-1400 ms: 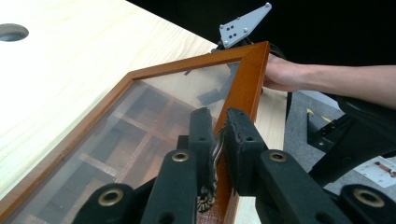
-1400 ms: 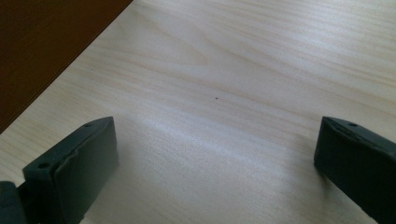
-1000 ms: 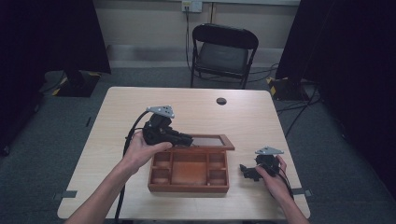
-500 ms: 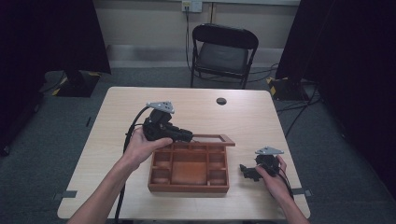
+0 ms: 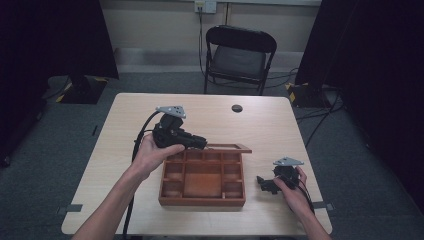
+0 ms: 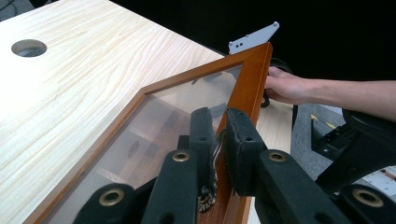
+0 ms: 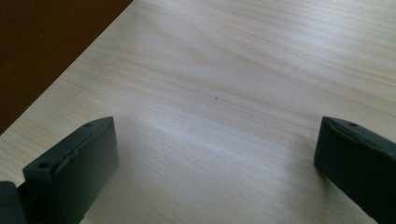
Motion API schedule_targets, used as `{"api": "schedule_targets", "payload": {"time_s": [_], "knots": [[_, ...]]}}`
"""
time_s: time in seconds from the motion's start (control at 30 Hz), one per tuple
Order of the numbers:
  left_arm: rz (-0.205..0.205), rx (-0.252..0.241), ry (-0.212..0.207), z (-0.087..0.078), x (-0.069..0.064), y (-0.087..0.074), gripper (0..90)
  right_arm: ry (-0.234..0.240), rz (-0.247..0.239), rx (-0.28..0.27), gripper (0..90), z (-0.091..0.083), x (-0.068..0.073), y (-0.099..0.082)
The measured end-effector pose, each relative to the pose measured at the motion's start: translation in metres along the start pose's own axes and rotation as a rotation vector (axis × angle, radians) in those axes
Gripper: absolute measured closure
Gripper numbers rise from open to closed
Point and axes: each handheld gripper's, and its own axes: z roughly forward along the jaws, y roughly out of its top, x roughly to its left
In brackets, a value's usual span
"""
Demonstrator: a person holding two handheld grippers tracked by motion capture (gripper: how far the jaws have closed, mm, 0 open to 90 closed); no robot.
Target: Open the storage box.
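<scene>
A brown wooden box [image 5: 202, 201] with several compartments stands on the table's near half. Its glass-paned lid [image 5: 227, 147] is hinged along the far side and stands lifted off the box. My left gripper [image 5: 200, 142] is shut on the lid's wooden frame [image 6: 247, 88], and in the left gripper view my left gripper [image 6: 218, 122] has its pads clamped on both faces of that frame. To the right of the box, my right gripper [image 5: 261, 183] rests low over the table. In the right gripper view my right gripper [image 7: 217, 144] is open, bare tabletop between its jaws, the box wall [image 7: 42, 42] at upper left.
The light wooden table [image 5: 280, 130] has a round cable hole [image 5: 237, 108] near its far edge. A black folding chair [image 5: 240, 55] stands behind the table. Cables trail on the grey floor at the right. Dark curtains close in both sides.
The left gripper has lifted slightly with the lid frame, so the lid stands a little higher off the box. The right hand has stayed put.
</scene>
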Motion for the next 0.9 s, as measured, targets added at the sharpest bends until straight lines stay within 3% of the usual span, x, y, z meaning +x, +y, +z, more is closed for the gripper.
{"api": "schedule_targets", "payload": {"time_s": [0.9], "knots": [[0.003,0.002,0.008,-0.0007,0.0032,0.0075,82.1,0.003,-0.001,0.0,0.0,0.0001,0.0001,0.0002]]}}
